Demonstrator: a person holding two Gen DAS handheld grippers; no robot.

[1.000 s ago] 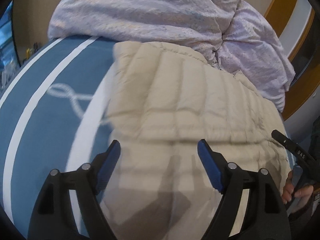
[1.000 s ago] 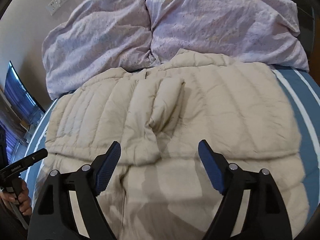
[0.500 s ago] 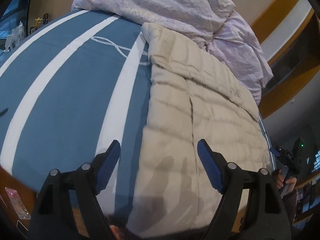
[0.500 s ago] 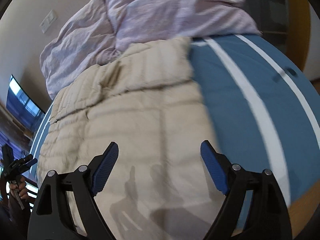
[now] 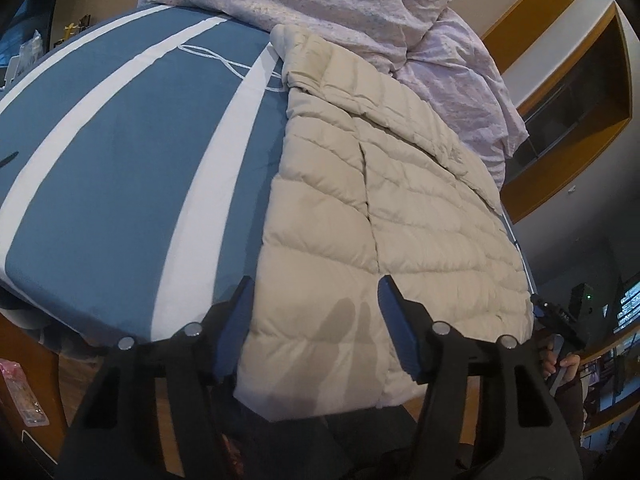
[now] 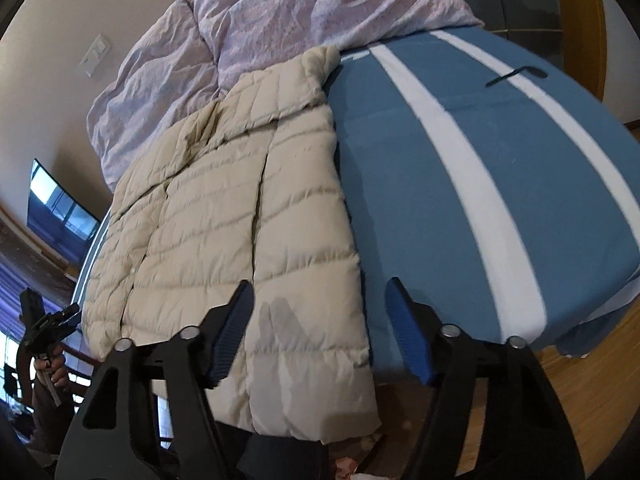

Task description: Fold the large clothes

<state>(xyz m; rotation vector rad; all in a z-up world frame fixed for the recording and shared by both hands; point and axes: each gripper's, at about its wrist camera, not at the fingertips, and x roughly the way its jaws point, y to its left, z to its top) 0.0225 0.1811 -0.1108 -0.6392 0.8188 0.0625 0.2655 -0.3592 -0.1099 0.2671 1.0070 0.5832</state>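
The left gripper (image 5: 316, 320) hangs with its blue-padded jaws spread wide and nothing between them, poised above the hem end of the beige puffer jacket (image 5: 384, 216). The right gripper (image 6: 318, 326) is likewise spread and empty, its jaws straddling the jacket's outer edge where that meets the blue bedsheet (image 6: 460, 208).

The jacket lies flat on the sheet, collar end up against the crumpled lilac duvet (image 6: 280, 28), hem end spilling slightly over the bed's near edge. A lengthwise seam or fold line runs down its middle, and its far half seems already tucked inward, so I judge the jacket to be narrowed and the step in hand to be taking the hem for a fold toward the collar.

To do that well, each gripper should come down on a hem corner, one on either side of the jacket's middle line, and bite through every layer of the quilting, since the slick, puffy shell will slide out of a shallow pinch. Lift both corners together and level, carry them toward the collar end near the duvet, and lay them down squarely so the trapped air does not spring the fold open. White stripes (image 5: 200, 184) on the sheet run alongside the jacket and give a line to keep its edge straight against
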